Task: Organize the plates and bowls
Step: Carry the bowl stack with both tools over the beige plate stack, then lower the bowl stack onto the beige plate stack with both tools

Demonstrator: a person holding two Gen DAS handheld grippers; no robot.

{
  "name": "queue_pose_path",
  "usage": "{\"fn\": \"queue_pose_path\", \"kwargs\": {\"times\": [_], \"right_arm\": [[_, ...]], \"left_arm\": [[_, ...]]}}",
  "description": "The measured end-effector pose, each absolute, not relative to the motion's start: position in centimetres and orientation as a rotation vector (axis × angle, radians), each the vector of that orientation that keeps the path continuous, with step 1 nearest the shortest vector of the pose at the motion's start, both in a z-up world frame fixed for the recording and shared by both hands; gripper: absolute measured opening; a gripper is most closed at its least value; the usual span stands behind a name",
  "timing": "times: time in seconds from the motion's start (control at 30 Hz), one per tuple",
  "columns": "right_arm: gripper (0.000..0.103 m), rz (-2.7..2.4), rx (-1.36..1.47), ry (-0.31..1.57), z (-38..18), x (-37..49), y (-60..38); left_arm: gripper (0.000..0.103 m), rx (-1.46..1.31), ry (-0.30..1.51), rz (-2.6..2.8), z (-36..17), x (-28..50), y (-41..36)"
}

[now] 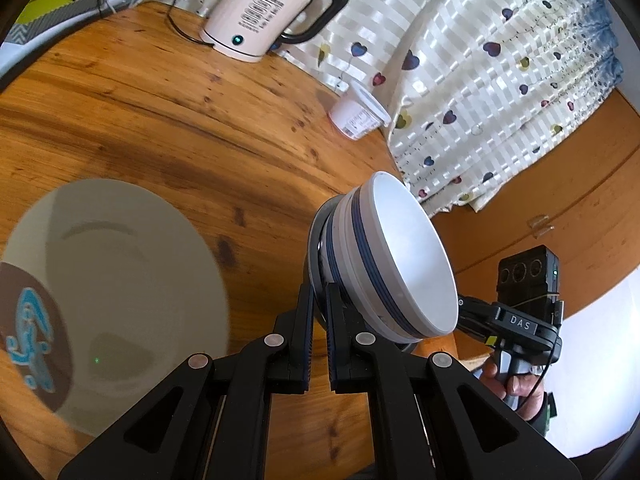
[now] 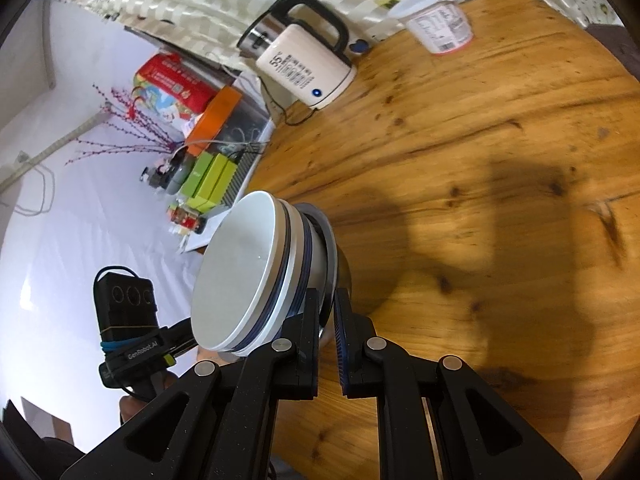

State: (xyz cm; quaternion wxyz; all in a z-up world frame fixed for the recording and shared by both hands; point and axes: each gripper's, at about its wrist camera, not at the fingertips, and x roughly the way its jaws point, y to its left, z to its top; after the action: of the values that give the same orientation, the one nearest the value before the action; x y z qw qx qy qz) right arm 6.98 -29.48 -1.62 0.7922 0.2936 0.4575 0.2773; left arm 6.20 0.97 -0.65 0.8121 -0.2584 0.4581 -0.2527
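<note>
The left gripper point(image 1: 319, 300) is clamped on the rim of the bottom metal bowl point(image 1: 316, 256) in a stack of bowls point(image 1: 384, 264), and the right gripper point(image 2: 327, 308) pinches the same metal rim from the opposite side. Both pairs of jaws are closed tight on it. The stack, two white bowls with blue bands nested in the metal one, is held tilted above the wooden table point(image 1: 160, 120). A white plate point(image 1: 132, 280) lies on the table left of the left gripper. Further back stand an electric kettle point(image 1: 260, 12) and a plastic tub point(image 1: 360, 114), beside a heart-print curtain point(image 1: 500, 80).
</note>
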Motion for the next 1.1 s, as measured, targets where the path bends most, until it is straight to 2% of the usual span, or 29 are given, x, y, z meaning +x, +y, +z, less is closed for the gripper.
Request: {"fn": "queue_pose_path", "kwargs": {"times": [1.1], "right_arm": [[0.01, 0.798, 0.52, 1.094, -1.6, 11.2, -14.8]], "left_arm": [[0.004, -0.632, 0.913, -0.295, -1.0, 2.4, 13.4]]}}
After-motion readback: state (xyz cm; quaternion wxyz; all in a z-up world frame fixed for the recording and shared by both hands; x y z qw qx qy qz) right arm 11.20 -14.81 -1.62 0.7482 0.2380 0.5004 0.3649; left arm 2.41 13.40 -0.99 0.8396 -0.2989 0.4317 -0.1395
